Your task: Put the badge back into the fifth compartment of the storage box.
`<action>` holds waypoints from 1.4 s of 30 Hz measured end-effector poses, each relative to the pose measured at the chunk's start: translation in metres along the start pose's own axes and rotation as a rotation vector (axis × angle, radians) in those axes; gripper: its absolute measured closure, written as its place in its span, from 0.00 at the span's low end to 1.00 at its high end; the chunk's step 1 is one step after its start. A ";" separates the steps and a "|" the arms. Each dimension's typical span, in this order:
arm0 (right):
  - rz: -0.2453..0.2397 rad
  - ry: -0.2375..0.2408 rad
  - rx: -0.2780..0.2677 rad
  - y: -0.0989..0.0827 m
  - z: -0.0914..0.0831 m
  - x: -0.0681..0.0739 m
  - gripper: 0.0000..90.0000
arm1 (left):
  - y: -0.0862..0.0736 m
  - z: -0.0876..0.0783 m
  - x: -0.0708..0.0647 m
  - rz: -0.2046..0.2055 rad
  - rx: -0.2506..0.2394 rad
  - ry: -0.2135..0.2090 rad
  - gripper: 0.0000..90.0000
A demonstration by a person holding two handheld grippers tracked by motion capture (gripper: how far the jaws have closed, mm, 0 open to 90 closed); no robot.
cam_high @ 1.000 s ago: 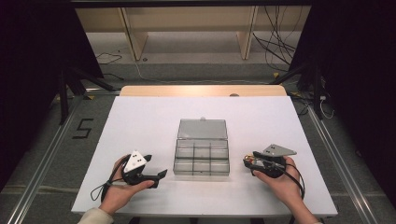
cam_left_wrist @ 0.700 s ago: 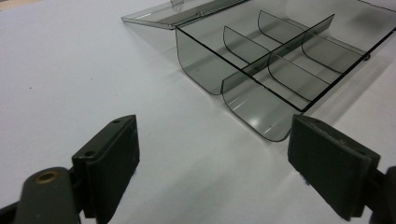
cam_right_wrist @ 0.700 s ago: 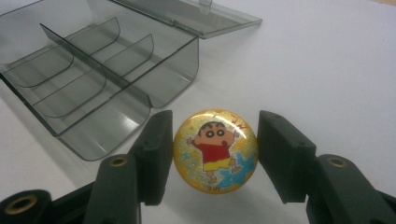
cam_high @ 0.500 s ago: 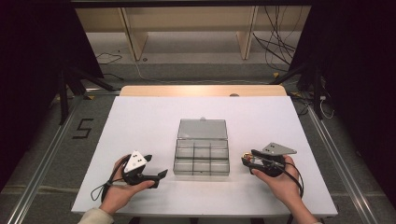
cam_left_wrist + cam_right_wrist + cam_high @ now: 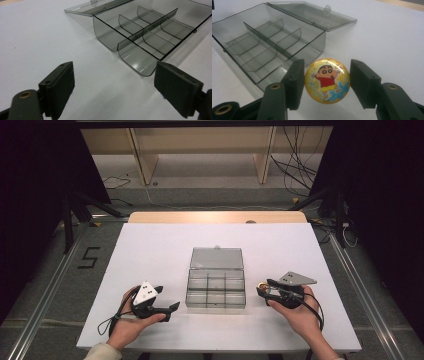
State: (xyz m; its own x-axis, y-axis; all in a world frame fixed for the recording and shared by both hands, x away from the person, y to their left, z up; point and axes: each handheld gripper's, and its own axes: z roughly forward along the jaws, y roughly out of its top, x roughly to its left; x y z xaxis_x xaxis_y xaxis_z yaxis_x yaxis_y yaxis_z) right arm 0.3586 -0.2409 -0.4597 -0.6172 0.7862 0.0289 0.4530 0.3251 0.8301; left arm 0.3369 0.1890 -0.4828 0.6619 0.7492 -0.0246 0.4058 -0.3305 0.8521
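Floor marking: black numeral "5" (image 5: 89,257) on the grey floor left of the white table.
Round yellow cartoon badge (image 5: 327,80): small print at lower edge, too small to read.

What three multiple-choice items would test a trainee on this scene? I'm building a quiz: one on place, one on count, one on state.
1. Where is the box?
A. between the two claws
B. left of both claws
C. on the floor

2. How many compartments does the box have?
A. two
B. six
C. ten

3. What is the right claw doing?
A. gripping the box lid
B. standing empty
C. holding a round badge

Answers:
1 A, the high view shows it mid-table with the left claw on one side and the right claw on the other.
2 B, a long divider and cross walls make two rows of three.
3 C, the badge sits between its pads in the right gripper view.
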 end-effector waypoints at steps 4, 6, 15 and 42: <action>-0.002 0.011 -0.007 0.003 0.001 0.003 0.53 | 0.000 0.000 0.000 0.000 0.000 0.001 0.18; -0.007 0.013 -0.008 0.005 0.002 0.005 0.53 | 0.000 0.000 0.000 0.001 0.000 0.002 0.18; -0.022 0.028 -0.024 0.013 0.005 0.012 0.53 | 0.000 0.000 0.000 0.002 0.000 0.003 0.18; -0.044 0.067 -0.040 0.026 0.015 0.029 0.53 | 0.000 -0.001 0.000 0.002 -0.003 0.003 0.18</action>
State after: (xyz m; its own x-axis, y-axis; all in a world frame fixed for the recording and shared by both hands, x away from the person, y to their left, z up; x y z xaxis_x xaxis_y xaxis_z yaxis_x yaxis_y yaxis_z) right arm 0.3626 -0.2016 -0.4454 -0.6783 0.7343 0.0281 0.3995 0.3364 0.8528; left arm 0.3369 0.1894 -0.4821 0.6605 0.7505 -0.0210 0.4025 -0.3304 0.8537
